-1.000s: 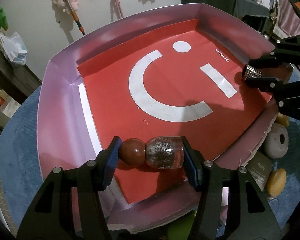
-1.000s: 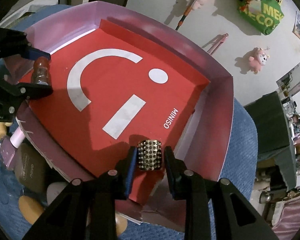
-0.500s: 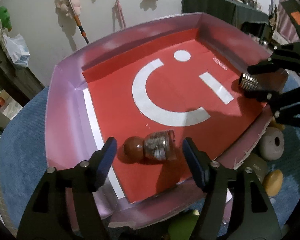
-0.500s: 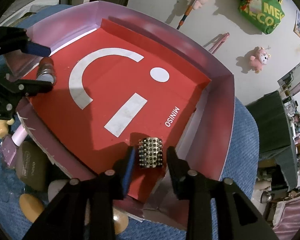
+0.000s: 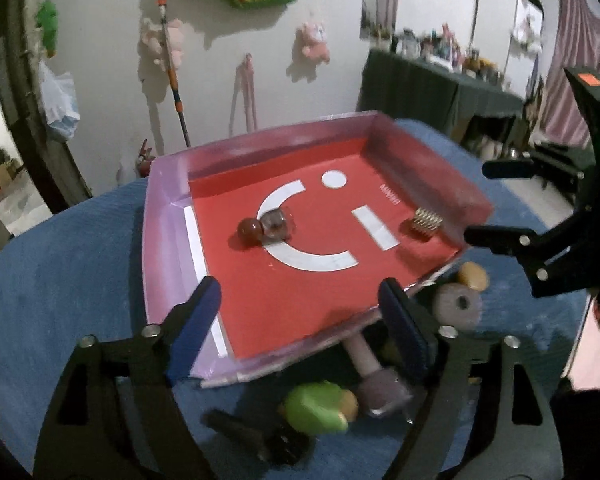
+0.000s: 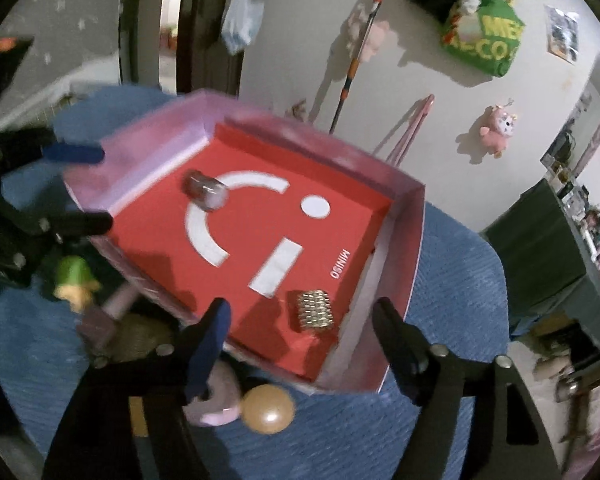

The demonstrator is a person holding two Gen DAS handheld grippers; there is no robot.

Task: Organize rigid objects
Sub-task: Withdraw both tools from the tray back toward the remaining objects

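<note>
A red tray [image 5: 292, 304] with pink walls and a white smile mark sits on a blue cloth; it also shows in the right wrist view [image 6: 404, 256]. A small bottle with a red round cap [image 5: 266, 227] lies in it near the left; it shows in the right wrist view [image 6: 205, 190] too. A gold studded block [image 5: 426, 224] lies near the tray's right wall, also in the right wrist view [image 6: 315, 311]. My left gripper [image 5: 300, 324] is open and empty, raised above the tray's near edge. My right gripper [image 6: 302, 344] is open and empty, just above the block.
Loose things lie on the cloth by the tray's near edge: a green toy [image 5: 318, 406], a purple nail-polish bottle [image 5: 376, 380], a pale ring-shaped piece [image 5: 458, 306], a tan egg-like piece [image 6: 267, 408]. A dark table [image 5: 428, 88] stands behind.
Both grippers opened and pulled back and up from the tray. The bottle left the left gripper and rolled deeper into the tray. The gold block left the right gripper and lies on the tray floor.
</note>
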